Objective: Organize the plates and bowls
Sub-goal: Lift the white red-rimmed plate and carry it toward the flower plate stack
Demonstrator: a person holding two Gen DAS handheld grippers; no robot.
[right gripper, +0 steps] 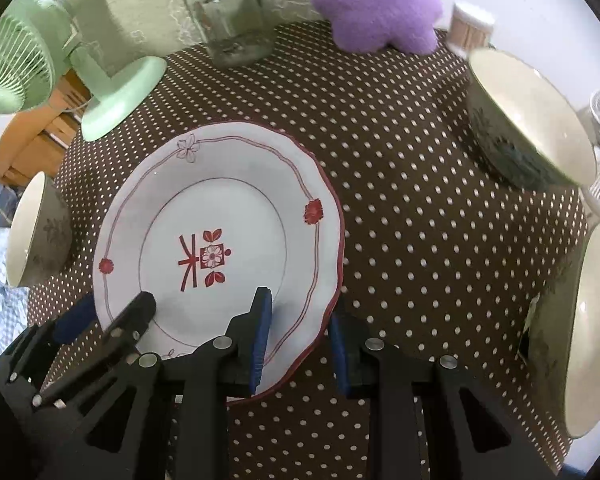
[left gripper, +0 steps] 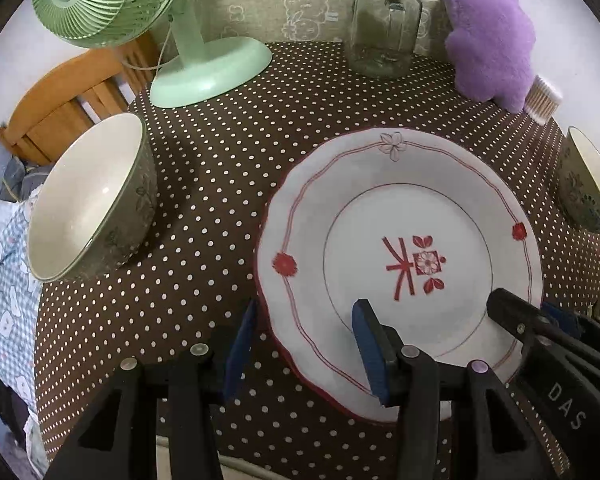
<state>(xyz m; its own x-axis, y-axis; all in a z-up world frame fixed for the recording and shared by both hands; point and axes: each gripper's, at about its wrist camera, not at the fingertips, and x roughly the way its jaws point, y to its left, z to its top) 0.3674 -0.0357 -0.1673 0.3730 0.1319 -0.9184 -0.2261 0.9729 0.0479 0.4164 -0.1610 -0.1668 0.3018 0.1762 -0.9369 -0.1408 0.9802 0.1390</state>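
Item: white plate [left gripper: 400,272] with red pattern, flat on the dotted table [left gripper: 204,208], centre front.

Left tool [left gripper: 304,344]: straddles the plate's left rim, one pad over the plate, one outside; contact cannot be told.

Right tool [right gripper: 300,340]: straddles the right rim likewise; whether it is clenched cannot be told.

Step in hand, judged: taking the plate from both sides. Next calls for a firm, even pinch on both rims before lifting.

Bowls: one at left [left gripper: 92,200], two at right [right gripper: 532,120] [right gripper: 596,328], the nearer cut off by the frame. The rim under each tool is hidden.
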